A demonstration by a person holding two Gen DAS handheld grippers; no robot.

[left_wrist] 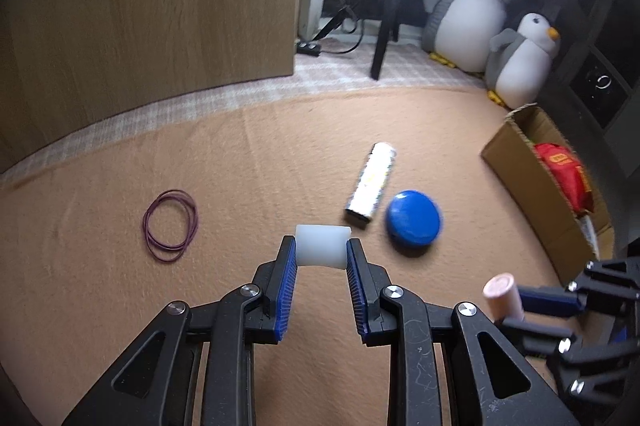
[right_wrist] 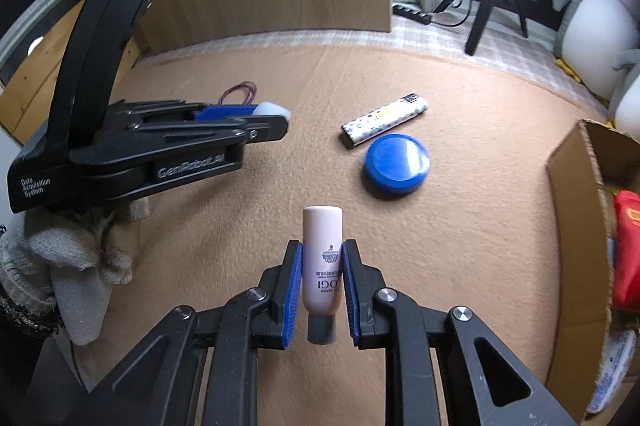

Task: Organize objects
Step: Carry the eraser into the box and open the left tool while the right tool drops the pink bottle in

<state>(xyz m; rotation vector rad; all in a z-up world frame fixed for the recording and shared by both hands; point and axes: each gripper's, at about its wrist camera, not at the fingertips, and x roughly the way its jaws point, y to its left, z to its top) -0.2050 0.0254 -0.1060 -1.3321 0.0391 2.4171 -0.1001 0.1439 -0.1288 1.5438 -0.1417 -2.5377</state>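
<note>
A: What's cut off? The cardboard box (right_wrist: 576, 226) at the blanket's (left_wrist: 280, 154) right edge runs out of view; its red packet (left_wrist: 564, 174) is blurred.

B: And the lighter (right_wrist: 384, 120) and blue round tin (right_wrist: 397, 163) lie mid-blanket, just beside each other; purple bands (left_wrist: 171, 225) sit toward the left edge.

A: The claws? The left gripper (left_wrist: 321, 254) clamps a white cylinder (left_wrist: 321, 246); the right gripper (right_wrist: 321, 266) pinches a pink tube (right_wrist: 322, 258), narrow, cap toward the camera.

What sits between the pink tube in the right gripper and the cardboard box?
Nothing: in the right wrist view only bare blanket separates the pink tube from the cardboard box.
</note>
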